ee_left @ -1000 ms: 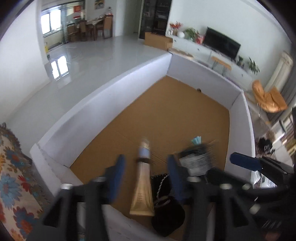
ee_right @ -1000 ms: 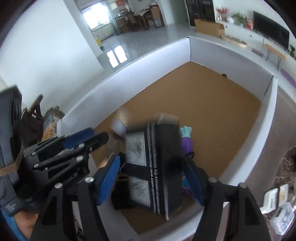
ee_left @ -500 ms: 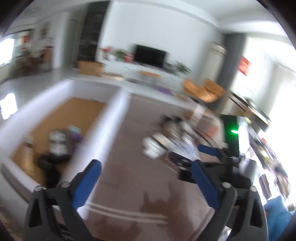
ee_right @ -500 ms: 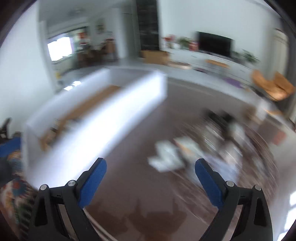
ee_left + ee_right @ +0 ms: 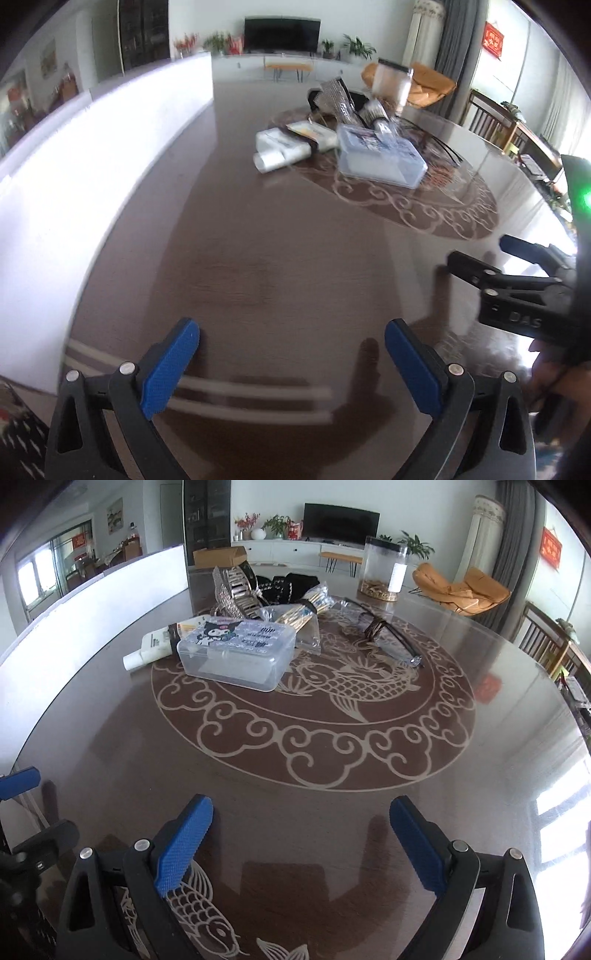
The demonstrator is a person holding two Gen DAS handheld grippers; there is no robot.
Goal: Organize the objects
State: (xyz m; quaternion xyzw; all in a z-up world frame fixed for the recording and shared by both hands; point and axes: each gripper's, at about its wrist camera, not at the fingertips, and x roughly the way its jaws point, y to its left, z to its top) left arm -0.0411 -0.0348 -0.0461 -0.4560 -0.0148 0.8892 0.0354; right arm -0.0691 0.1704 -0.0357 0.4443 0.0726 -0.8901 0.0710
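My left gripper [image 5: 291, 347] is open and empty above the dark round table [image 5: 280, 251]. My right gripper [image 5: 301, 830] is open and empty too; it also shows in the left wrist view [image 5: 476, 254] at the right. Far ahead on the table lies a pile of objects: a clear plastic box [image 5: 236, 653] with a cartoon label, a white tube [image 5: 151, 646], a bag of sticks [image 5: 306, 609], a glittery high-heel shoe [image 5: 232, 594], a black bag [image 5: 291, 585] and a dark strap [image 5: 384, 631]. The box [image 5: 380, 158] and tube [image 5: 280, 151] show in the left wrist view.
A white-walled box [image 5: 74, 155] stands along the table's left side. A tall clear jar [image 5: 382, 568] with a black lid stands behind the pile. The table carries a fish and cloud pattern [image 5: 332, 709]. A wooden chair [image 5: 546, 642] is at the right.
Both grippers let go of what they held in the white-walled box, opened, and swung right toward the pile on the table.
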